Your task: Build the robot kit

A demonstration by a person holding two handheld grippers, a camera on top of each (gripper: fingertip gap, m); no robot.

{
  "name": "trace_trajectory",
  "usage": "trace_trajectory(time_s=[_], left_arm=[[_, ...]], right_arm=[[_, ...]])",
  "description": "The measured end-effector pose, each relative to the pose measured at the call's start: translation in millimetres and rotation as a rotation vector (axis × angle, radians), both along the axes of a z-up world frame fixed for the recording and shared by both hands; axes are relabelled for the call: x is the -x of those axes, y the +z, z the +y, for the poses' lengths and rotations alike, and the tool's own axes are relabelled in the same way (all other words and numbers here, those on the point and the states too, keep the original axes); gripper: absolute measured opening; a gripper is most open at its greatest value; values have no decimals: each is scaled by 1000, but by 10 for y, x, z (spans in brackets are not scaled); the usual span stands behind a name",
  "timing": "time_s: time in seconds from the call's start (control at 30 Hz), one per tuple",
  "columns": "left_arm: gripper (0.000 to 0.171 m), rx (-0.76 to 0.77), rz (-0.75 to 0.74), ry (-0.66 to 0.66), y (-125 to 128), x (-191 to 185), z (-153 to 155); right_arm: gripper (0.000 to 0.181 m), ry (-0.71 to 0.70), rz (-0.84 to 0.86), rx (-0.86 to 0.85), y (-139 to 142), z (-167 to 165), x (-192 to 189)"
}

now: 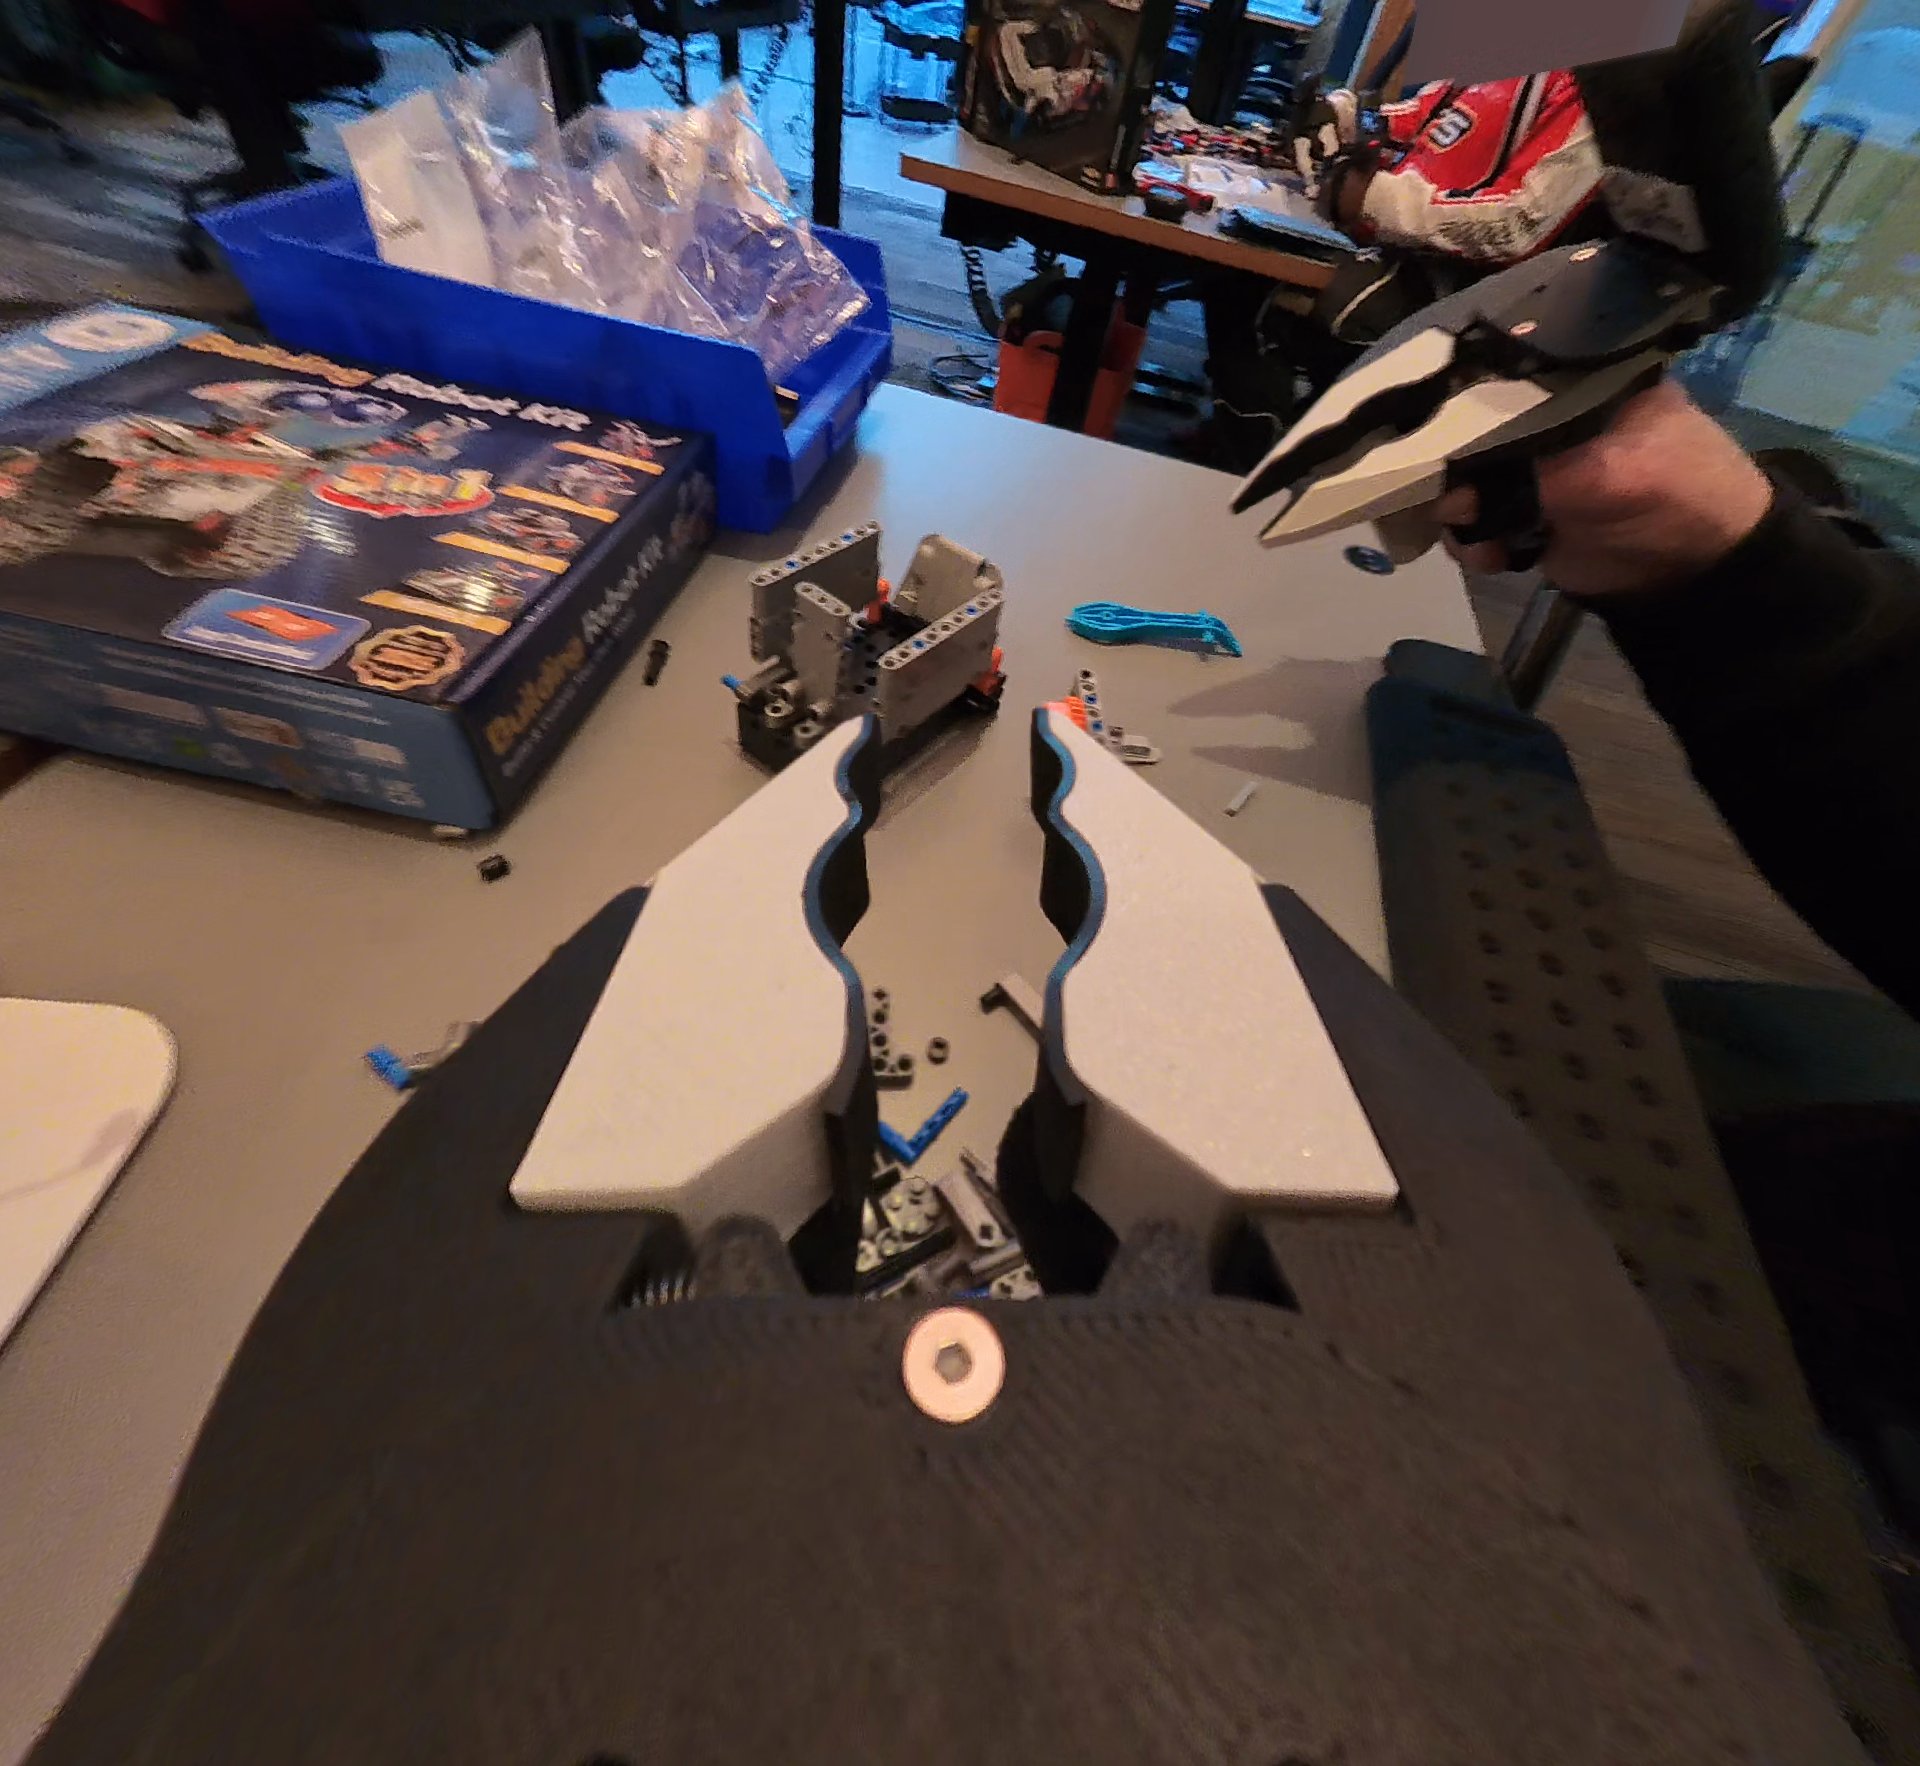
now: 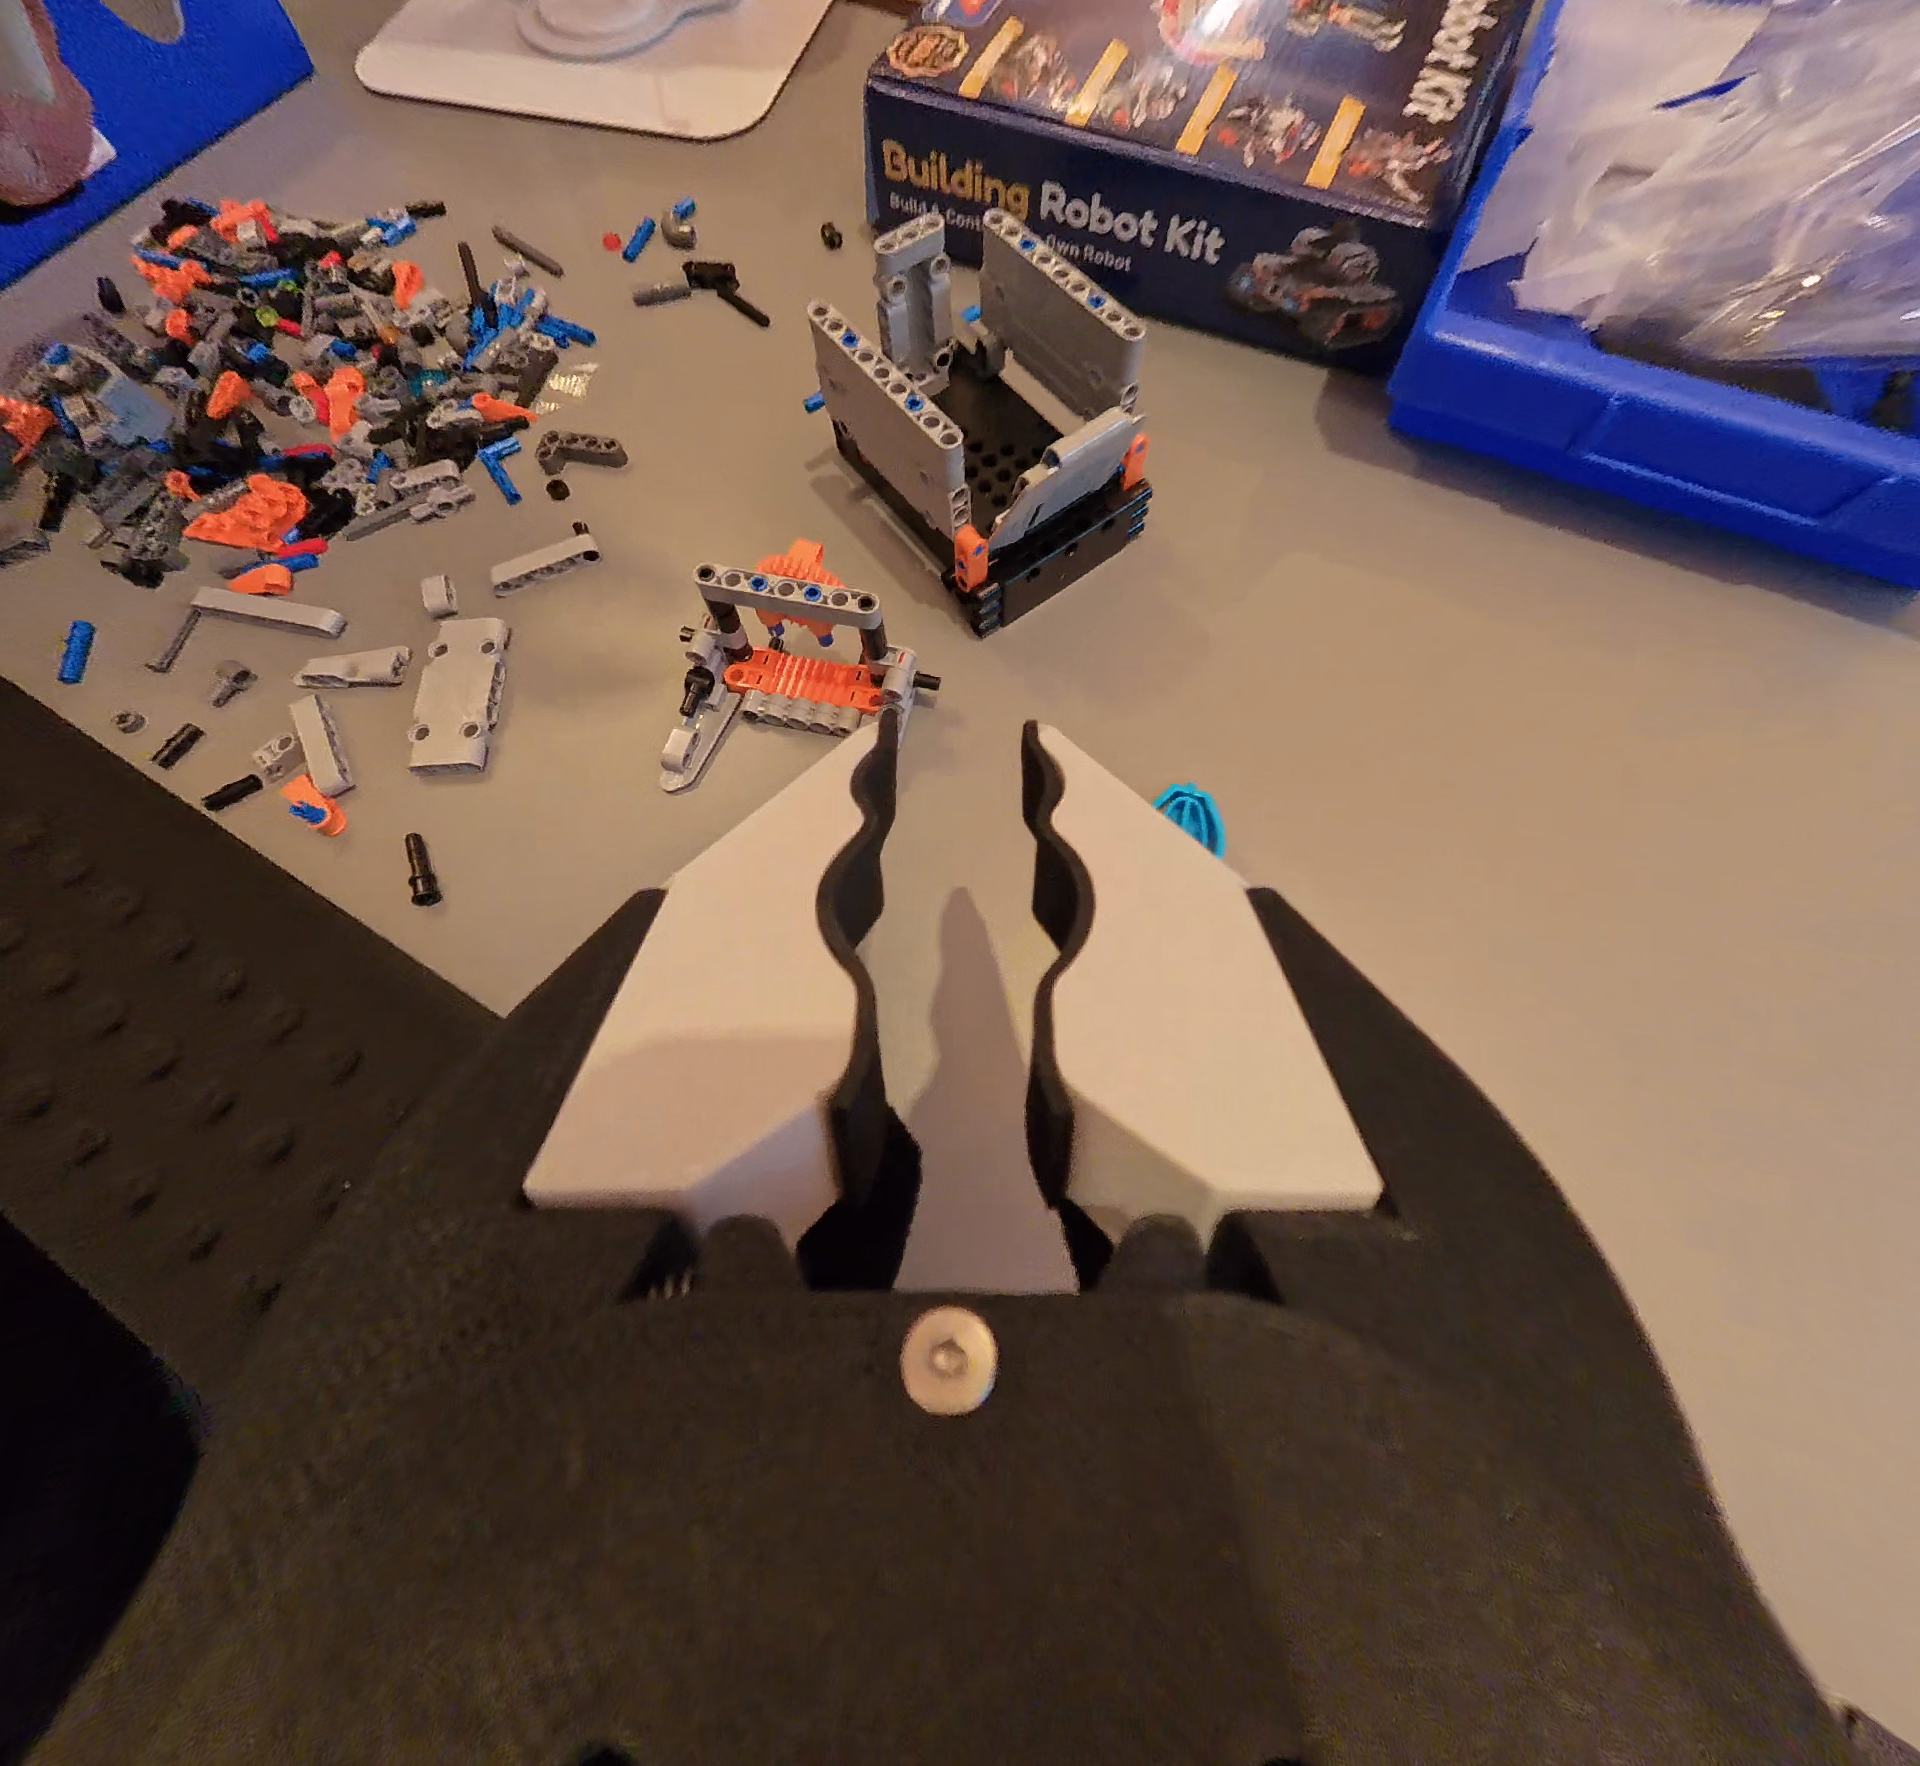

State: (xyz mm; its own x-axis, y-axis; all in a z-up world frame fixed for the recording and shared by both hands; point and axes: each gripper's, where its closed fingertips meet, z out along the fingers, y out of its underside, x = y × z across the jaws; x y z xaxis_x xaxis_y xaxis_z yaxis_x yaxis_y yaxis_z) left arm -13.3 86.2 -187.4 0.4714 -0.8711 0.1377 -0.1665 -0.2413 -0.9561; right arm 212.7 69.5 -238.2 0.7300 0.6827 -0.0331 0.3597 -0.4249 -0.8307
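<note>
My left gripper [image 1: 951, 729] is open and empty, held above the grey table [image 1: 1143, 511]. Just beyond its tips stands a half-built box of grey panels on a black base [image 1: 873, 636]. My right gripper [image 2: 956, 740] is open and empty; it also shows at the upper right of the left wrist view [image 1: 1278, 501], held by a hand. Its tips hover just short of a small orange and grey assembly [image 2: 800, 656]. The grey-panel box [image 2: 987, 449] stands farther on. A pile of loose building pieces [image 2: 291, 386] lies to the left.
A kit box [image 1: 312, 553] [image 2: 1195, 85] and a blue bin [image 1: 540, 334] [image 2: 1662, 428] with plastic bags [image 1: 603, 189] stand behind. A teal tool [image 1: 1153, 630] [image 2: 1195, 817] lies on the table. A white stand [image 2: 603, 33] and a black perforated mat [image 2: 156, 989] border the table.
</note>
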Motion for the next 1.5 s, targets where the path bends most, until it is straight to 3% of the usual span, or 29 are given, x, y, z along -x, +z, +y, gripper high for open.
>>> trace_trajectory(time_s=[0.13, 0.33, 0.6, 0.77, 0.97, 1.23, 1.5], left_arm=[[25, -51, -2, 64, 112, 142, 59], [25, -91, -19, 138, 243, 354, 114], [25, -145, -70, 224, 446, 658, 95], [25, -217, -57, 256, 590, 773, 1], [25, -357, 22, 374, 913, 1085, -62], [28, -408, 76, 520, 1452, 1687, -63], [32, -401, 52, 546, 2000, 1740, 366]], right_arm=[[23, -33, 23, -43, 177, -41, -145], [27, -20, 12, -56, 219, -132, -170], [38, 179, -83, -49, -7, -318, 454], [39, 256, -78, -79, 17, -337, 767], [48, 298, -64, -185, 358, -205, 1052], [56, 375, -114, -361, 928, 66, 1586], [57, 398, -60, -434, 1336, 521, 2115]])
